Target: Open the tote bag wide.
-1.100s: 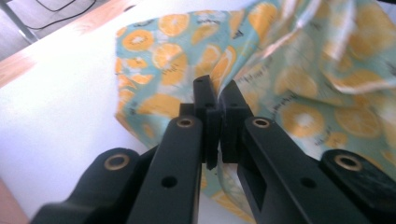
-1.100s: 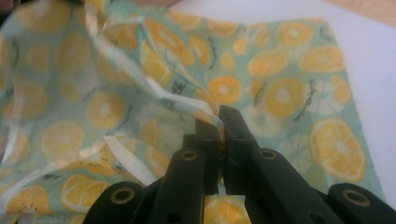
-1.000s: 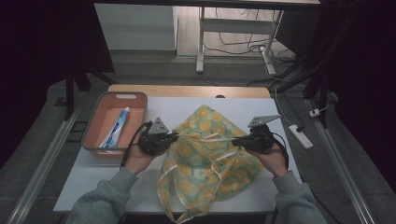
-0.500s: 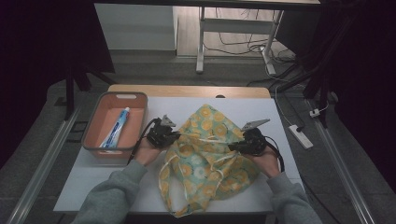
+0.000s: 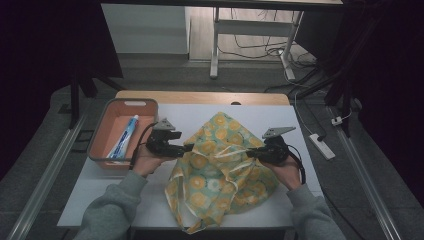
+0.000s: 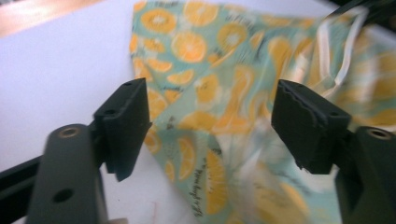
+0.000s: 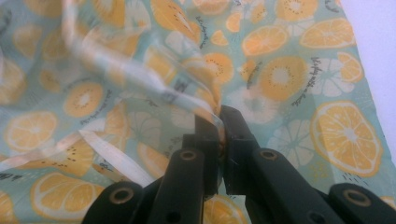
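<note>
High view first: the cloth bag [image 5: 220, 170], pale green with orange slices printed on it, lies crumpled in the middle of the white table [image 5: 100, 195], one corner pointing away from the person and its lower end hanging toward the near edge. Pale ribbon handles [image 5: 235, 152] cross its top. It looks bunched up because it is pinched at one side only, so the fabric gathers toward that grip.

The right gripper [image 5: 261, 153] is clenched on the bag's right edge; in the right gripper view its jaws sit tight together with a fold of cloth and ribbon squeezed between them [image 7: 218, 122]. That hold probably anchors the bag while the other hand shifts to a new spot.

The left gripper [image 5: 186, 148] sits at the bag's left edge. Its jaws have just been opening, and in the left gripper view they stand wide apart, with the cloth [image 6: 210, 107] lying beyond them, not pressed by either pad.

A pink tray [image 5: 100, 145] stands left of the bag, near the left hand, with a tube of toothpaste [image 5: 124, 142] lying in it. Nothing sits between tray and bag, though the left forearm [image 5: 115, 205] lies close beside the tray.
</note>
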### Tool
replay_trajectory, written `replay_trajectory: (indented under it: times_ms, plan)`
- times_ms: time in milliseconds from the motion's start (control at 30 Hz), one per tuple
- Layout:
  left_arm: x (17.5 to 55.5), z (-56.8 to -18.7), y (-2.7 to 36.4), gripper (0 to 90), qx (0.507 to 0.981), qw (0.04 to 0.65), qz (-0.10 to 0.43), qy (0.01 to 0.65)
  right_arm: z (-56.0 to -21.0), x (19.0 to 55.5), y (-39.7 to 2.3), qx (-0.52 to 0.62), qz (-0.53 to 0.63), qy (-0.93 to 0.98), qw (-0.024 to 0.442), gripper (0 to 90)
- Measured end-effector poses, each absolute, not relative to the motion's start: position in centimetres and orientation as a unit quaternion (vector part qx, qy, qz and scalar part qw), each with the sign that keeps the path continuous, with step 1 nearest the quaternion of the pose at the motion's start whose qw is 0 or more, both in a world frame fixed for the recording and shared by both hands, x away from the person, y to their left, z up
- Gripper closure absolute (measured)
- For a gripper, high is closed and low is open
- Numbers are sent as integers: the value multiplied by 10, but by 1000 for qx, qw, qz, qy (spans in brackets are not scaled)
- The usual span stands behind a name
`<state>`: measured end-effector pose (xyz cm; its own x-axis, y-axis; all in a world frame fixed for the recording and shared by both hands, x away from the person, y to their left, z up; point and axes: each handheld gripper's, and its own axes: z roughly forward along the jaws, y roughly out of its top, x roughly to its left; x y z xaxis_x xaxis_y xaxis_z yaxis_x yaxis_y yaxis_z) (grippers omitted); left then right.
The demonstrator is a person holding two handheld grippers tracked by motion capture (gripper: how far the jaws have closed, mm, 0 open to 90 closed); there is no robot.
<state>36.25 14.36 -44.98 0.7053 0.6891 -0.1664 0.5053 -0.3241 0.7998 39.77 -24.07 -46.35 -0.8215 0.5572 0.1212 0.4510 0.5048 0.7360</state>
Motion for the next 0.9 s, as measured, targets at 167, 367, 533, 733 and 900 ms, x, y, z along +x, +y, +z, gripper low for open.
replay_trajectory:
  times_ms: [167, 367, 533, 733, 900]
  plan:
    - [349, -427, 164, 243, 794, 471, 109, 368, -461, 398, -241, 290, 410, 862, 65, 859]
    - [343, -413, 181, 251, 798, 451, 151, 370, -460, 401, -241, 289, 414, 861, 65, 859]
    - [350, -413, 199, 258, 795, 439, 159, 386, -459, 403, -240, 287, 414, 862, 68, 859]
    - [356, -415, 220, 266, 791, 421, 171, 410, -458, 400, -239, 284, 411, 863, 72, 857]
    - [357, -413, 235, 268, 783, 412, 183, 428, -458, 397, -238, 283, 408, 865, 75, 857]
